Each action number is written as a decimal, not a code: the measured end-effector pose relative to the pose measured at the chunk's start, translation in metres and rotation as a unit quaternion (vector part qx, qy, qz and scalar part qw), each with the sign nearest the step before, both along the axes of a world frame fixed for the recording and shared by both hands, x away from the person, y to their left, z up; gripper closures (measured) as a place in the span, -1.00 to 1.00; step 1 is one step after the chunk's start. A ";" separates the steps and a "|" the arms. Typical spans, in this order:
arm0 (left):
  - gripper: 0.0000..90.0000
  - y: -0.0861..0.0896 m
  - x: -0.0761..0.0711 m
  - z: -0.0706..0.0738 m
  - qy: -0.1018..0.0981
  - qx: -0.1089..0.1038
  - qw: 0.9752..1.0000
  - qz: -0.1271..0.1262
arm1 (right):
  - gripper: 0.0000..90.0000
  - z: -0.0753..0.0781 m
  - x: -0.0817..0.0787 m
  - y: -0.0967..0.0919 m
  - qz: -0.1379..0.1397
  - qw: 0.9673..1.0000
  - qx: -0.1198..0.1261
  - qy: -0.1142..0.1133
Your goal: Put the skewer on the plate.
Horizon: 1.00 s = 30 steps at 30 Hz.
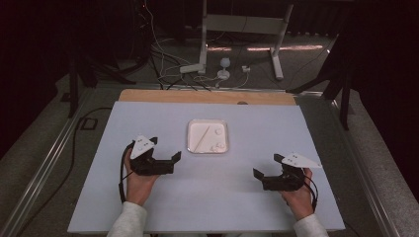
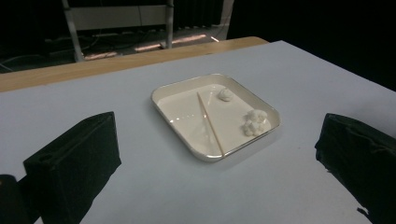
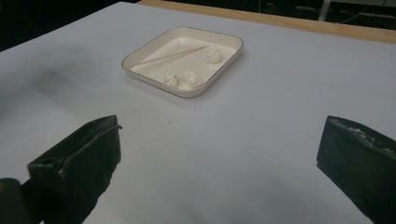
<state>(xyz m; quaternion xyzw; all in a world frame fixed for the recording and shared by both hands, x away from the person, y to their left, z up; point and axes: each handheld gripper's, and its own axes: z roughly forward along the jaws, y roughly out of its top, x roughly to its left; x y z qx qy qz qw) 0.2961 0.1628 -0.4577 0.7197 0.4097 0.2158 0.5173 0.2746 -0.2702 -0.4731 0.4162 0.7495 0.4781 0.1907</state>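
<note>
A thin wooden stick lies diagonally in the white tray on the counter, beside small white lumps. The tray sits ahead, between the left hand-held gripper and right hand-held gripper; both have jaws apart, empty.

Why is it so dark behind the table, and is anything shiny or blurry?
High view: the table is lit, the room behind is dim. Left gripper view: the tray rim glints; the near black fingers look soft. Right gripper view: the small white lumps look blurred.
</note>
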 end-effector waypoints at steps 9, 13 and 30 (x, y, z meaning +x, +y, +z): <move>-1.00 0.020 -0.025 -0.005 -0.026 0.015 1.000 0.008 | -1.00 -0.002 -0.001 -0.003 -0.002 1.000 0.007 -0.012; -1.00 0.027 -0.031 -0.011 -0.029 0.017 0.999 0.016 | -1.00 -0.002 -0.002 -0.004 -0.003 1.000 0.008 -0.016; -0.99 0.059 -0.042 -0.011 -0.036 -0.005 0.997 0.070 | -1.00 -0.006 -0.006 -0.009 -0.017 0.999 0.004 -0.032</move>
